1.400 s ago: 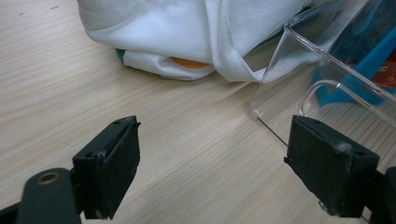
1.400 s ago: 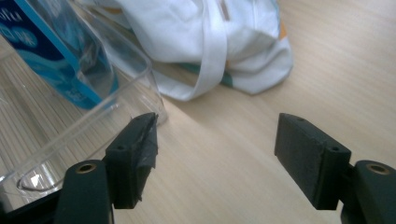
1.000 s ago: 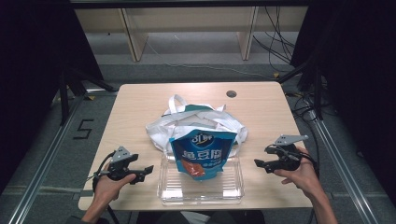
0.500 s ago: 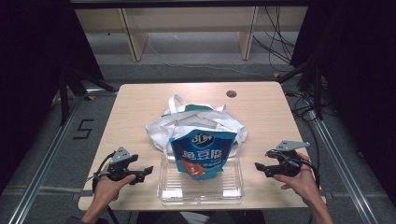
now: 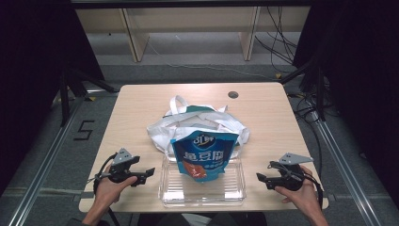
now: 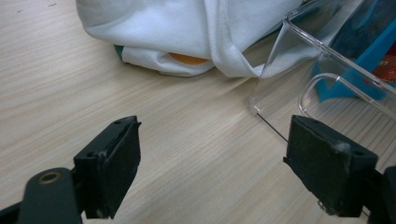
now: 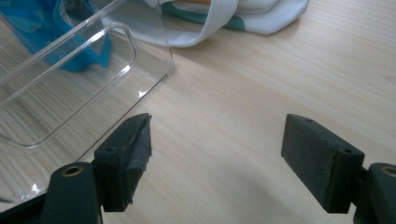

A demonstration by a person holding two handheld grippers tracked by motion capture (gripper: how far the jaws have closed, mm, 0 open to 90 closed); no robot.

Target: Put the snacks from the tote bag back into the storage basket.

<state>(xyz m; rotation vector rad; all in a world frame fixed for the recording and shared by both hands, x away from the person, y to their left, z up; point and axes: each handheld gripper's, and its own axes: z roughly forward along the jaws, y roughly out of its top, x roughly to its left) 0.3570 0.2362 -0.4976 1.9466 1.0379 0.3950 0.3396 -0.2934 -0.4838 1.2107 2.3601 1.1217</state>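
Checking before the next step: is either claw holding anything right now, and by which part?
Nothing is held: the left claw and right claw are both open over bare table.

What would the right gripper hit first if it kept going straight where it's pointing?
Probably the clear tray: the right gripper, jaws open and empty, points left at its near side wall. Depth is uncertain.

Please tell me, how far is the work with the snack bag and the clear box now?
Done: the blue snack bag stands in the clear box, leaning on the white tote bag. In hand: nothing; the left tool and right tool are open, beside the box. Left: probably handling the box or tote.
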